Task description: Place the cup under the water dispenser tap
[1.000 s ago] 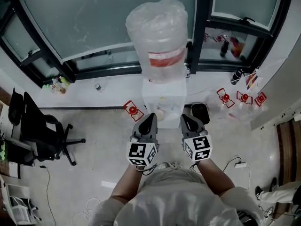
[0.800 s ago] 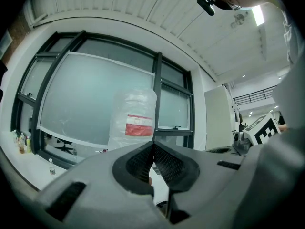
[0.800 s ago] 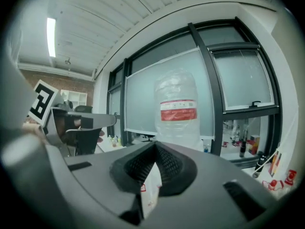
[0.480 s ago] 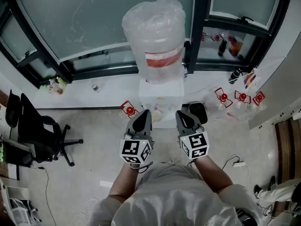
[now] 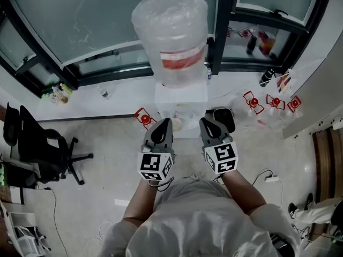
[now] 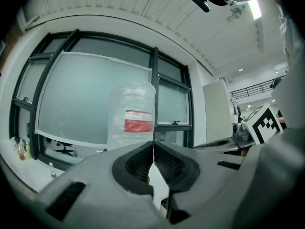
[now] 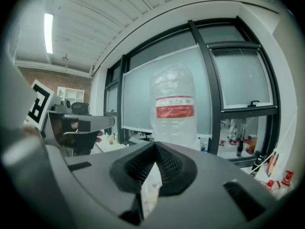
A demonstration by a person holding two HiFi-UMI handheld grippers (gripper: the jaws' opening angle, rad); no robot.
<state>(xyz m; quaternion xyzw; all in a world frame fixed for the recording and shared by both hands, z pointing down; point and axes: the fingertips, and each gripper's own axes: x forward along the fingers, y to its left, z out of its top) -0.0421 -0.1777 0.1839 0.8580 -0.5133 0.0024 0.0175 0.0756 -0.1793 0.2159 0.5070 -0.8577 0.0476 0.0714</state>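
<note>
The water dispenser (image 5: 181, 98) stands at the far edge of the floor (image 5: 107, 159), against the low white ledge under the windows. On it sits a big clear bottle (image 5: 171, 36) wrapped in crinkled plastic. The only label in sight is a red band (image 5: 182, 62) round the bottle's lower part. It carries pale writing, but this is too small to read in the head view or in either gripper view (image 6: 139, 121) (image 7: 175, 107).

The left tongs (image 5: 165, 123) and the right tongs (image 5: 207, 122) are held side by side just in front of the dispenser, both pointing at it. In the left gripper view the left tongs (image 6: 153, 152) are clenched, pad against pad, with nothing between them. In the right gripper view the right tongs (image 7: 155, 149) also meet at the tip. The wedge-shaped gap below shows a white surface with faint pink marks, seemingly the dispenser's front.

Each gripper's cube (image 5: 155, 166) (image 5: 221, 157) bears black-and-white square marker patterns, not letters.

A pale round shape (image 5: 177, 123) at the dispenser's front, under the bottle, may be the cup, but it is too small to be sure. Neither tongs holds it.
</note>
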